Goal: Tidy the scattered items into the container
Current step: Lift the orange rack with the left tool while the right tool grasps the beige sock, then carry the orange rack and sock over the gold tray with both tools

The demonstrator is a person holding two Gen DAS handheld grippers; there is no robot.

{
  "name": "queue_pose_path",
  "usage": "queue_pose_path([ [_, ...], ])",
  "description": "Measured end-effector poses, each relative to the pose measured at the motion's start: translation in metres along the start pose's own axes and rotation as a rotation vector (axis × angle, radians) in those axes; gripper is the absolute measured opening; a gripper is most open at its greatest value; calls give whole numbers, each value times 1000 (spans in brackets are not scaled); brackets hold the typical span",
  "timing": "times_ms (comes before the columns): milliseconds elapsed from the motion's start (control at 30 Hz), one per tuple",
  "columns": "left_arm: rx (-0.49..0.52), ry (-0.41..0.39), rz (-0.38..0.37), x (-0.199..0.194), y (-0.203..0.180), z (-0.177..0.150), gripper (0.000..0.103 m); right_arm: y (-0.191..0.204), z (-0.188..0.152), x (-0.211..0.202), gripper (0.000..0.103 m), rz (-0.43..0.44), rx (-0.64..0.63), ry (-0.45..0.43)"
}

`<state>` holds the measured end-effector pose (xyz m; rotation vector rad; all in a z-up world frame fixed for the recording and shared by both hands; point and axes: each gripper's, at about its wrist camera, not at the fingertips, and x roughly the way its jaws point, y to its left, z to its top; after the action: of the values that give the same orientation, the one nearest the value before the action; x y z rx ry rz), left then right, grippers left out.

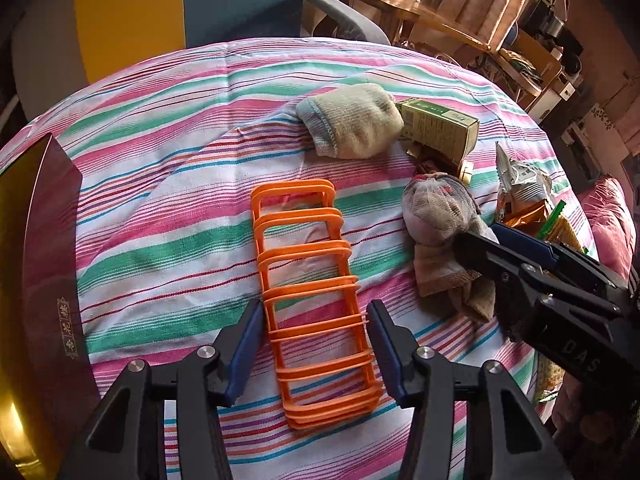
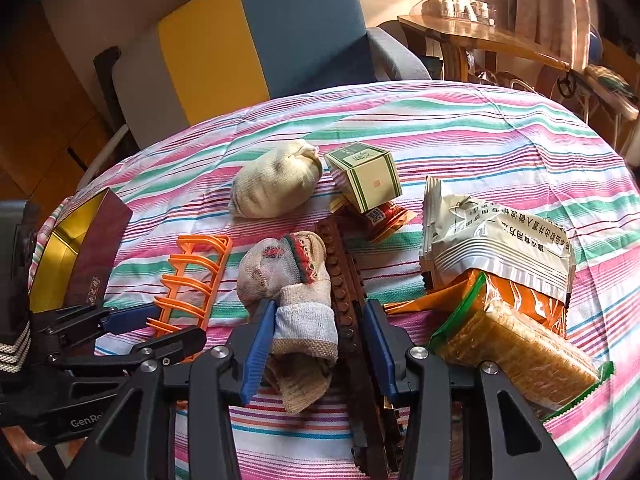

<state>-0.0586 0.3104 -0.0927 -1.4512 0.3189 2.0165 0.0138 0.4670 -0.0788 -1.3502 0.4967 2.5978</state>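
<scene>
An orange plastic rack point(image 1: 310, 292) lies flat on the striped cloth, its near end between the open fingers of my left gripper point(image 1: 314, 354). My right gripper point(image 2: 316, 344) is open around the cuff of a grey patterned sock bundle point(image 2: 288, 276), with a brown studded strip point(image 2: 344, 292) also between its fingers. The rack point(image 2: 192, 276) and the left gripper point(image 2: 154, 326) show at left in the right wrist view. The sock point(image 1: 436, 212) and right gripper point(image 1: 486, 242) show at right in the left wrist view. The dark red, gold-lined box point(image 1: 44, 256) stands at the left edge.
A cream sock bundle point(image 2: 276, 184), a green-and-white carton point(image 2: 366, 178), a red packet point(image 2: 386, 216), a white foil bag point(image 2: 492, 236) and a pack of biscuits point(image 2: 516, 344) lie on the cloth. A blue-and-yellow chair point(image 2: 260, 44) stands behind the table.
</scene>
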Motion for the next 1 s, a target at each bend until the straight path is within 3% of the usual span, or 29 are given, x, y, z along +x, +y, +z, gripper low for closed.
queue_pose_path([
  [267,-48,-19,-20,-19,16,-25,53,20,4,3,50,5,-83,22],
  [367,-64,-20,-25,-25,22,-36,53,30,7,8,57,0,-108,37],
  [467,-73,-23,-30,-29,25,-47,53,38,8,12,58,-21,-128,46],
  [500,-75,-24,-32,-31,26,-50,53,41,8,13,57,-32,-134,48],
  [533,-77,-25,-33,-32,27,-54,53,43,7,13,48,-45,-144,50],
  [567,-79,-27,-35,-33,28,-57,53,46,6,13,33,-60,-154,52],
  [600,-80,-30,-36,-35,28,-60,53,47,5,12,30,-65,-156,52],
  [800,-55,-50,-40,-48,26,-77,53,59,-12,-28,27,-12,-156,-4],
  [1000,-25,-34,-43,-43,25,-79,54,64,-49,-43,27,3,-141,30],
])
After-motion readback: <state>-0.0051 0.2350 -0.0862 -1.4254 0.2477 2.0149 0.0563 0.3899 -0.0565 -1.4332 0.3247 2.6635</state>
